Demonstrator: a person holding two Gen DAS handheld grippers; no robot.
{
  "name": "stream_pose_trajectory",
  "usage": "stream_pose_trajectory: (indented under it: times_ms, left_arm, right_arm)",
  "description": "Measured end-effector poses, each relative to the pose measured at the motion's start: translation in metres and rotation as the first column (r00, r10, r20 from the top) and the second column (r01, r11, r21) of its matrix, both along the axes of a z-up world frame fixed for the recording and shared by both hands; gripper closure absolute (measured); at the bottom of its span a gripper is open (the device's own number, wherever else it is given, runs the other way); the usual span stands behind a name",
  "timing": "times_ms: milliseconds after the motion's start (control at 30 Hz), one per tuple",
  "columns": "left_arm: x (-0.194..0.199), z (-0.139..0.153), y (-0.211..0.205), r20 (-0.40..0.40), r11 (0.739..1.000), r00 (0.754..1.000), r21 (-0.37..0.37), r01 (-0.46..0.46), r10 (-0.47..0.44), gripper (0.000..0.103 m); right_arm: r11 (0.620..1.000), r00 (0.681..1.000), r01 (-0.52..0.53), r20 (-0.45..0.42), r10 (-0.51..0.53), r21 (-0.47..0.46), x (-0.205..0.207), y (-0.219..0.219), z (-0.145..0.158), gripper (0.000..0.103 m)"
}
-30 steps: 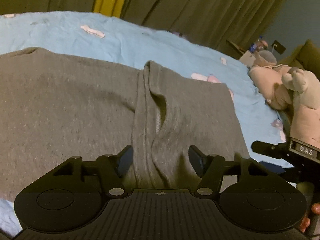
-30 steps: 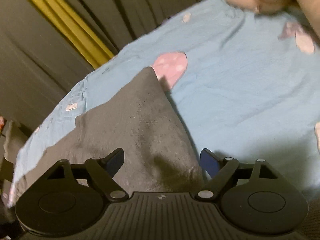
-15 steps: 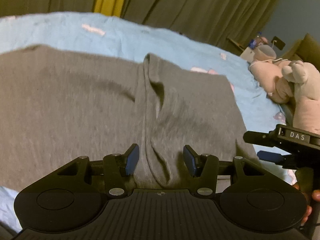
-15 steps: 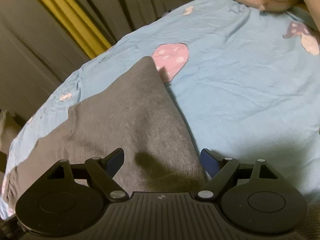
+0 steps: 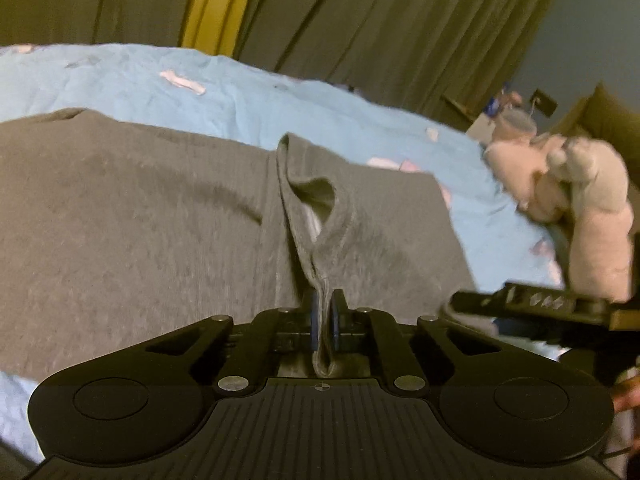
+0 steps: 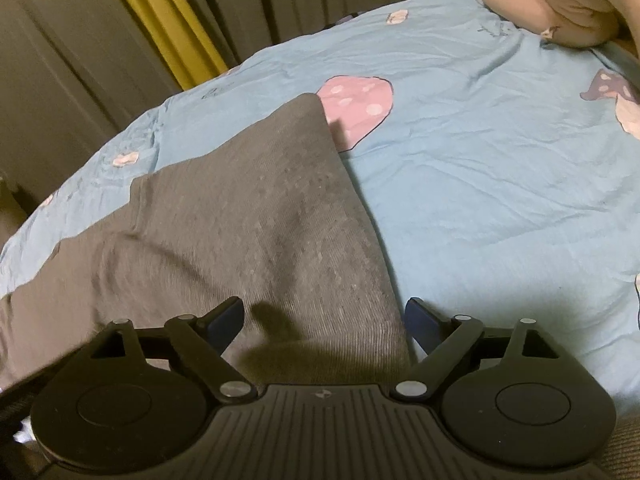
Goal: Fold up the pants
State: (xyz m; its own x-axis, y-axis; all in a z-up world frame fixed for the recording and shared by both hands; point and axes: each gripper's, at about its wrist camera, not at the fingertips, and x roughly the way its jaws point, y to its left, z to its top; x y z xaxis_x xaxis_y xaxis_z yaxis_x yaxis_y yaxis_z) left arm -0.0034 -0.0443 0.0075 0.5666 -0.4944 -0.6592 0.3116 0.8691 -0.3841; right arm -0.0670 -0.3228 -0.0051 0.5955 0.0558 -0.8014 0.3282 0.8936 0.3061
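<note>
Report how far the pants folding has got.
Done: the grey pants lie spread flat on the blue bedsheet. In hand: the left gripper is shut on a raised ridge of fabric; the right gripper is opening over the pants' edge, gripping nothing. Left: no finished fold shows, so the folding itself.

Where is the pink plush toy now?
In the left wrist view, the plush toy lies at the right on the blue sheet, beyond the pants.
</note>
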Motion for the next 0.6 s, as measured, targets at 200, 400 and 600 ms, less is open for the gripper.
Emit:
stream_pose_trajectory:
  times_ms: [200,400,600]
  left_arm:
    - [0.005,-0.021,-0.008,-0.056,0.991,0.998,0.132,0.006,0.001,0.093]
    - [0.006,-0.005,0.012,-0.033,0.993,0.995,0.066,-0.094,0.097,0.058]
    - [0.006,0.006,0.015,0.021,0.994,0.994,-0.029,-0.102,0.103,0.045]
  right_arm:
    - [0.998,0.993,-0.057,-0.101,0.054,-0.033,0.009,0.009,-0.009,0.010]
    - [0.999,0.998,-0.033,-0.045,0.032,-0.029,0.003,0.006,-0.004,0.009]
    - [0.998,0.992,-0.058,0.111,0.060,-0.022,-0.002,0.007,0.010,0.074]
